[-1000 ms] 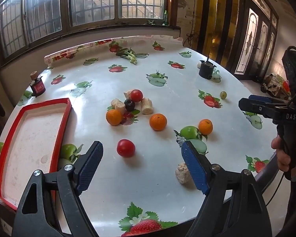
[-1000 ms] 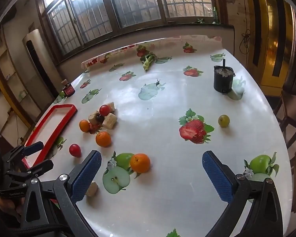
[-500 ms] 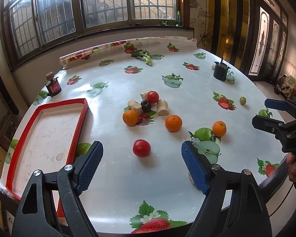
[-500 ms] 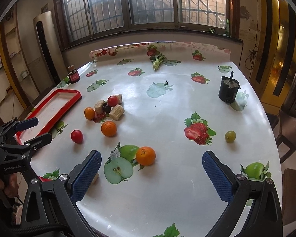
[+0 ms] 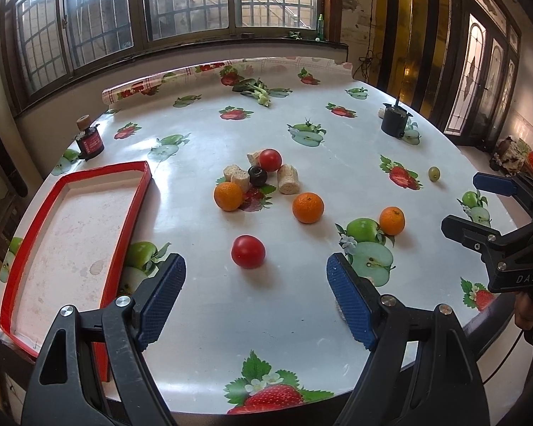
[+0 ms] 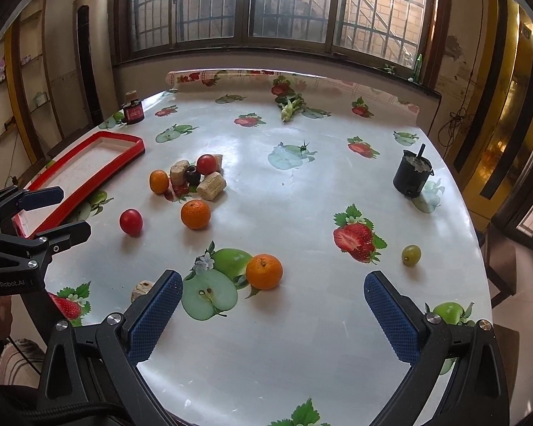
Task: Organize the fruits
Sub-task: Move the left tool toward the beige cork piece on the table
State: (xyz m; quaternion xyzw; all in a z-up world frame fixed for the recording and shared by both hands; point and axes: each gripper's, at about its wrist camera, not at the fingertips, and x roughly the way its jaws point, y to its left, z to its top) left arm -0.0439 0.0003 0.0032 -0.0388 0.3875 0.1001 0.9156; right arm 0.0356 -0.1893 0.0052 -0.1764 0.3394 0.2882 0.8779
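The left gripper (image 5: 256, 296), jaws gaping and empty, is hovering just short of the red tomato (image 5: 248, 251), lying straight ahead between its fingers, nearer than the equally open right gripper (image 6: 273, 307).

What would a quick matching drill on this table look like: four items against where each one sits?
Items:
1. red tray
2. green grape
3. black cup
4. lone red tomato

Places:
A. far right, stick poking out of it
B. right of the big printed strawberry
C. left edge of the table
D. just ahead of the left gripper, between its open jaws

Pairs: 1-C, 2-B, 3-A, 4-D
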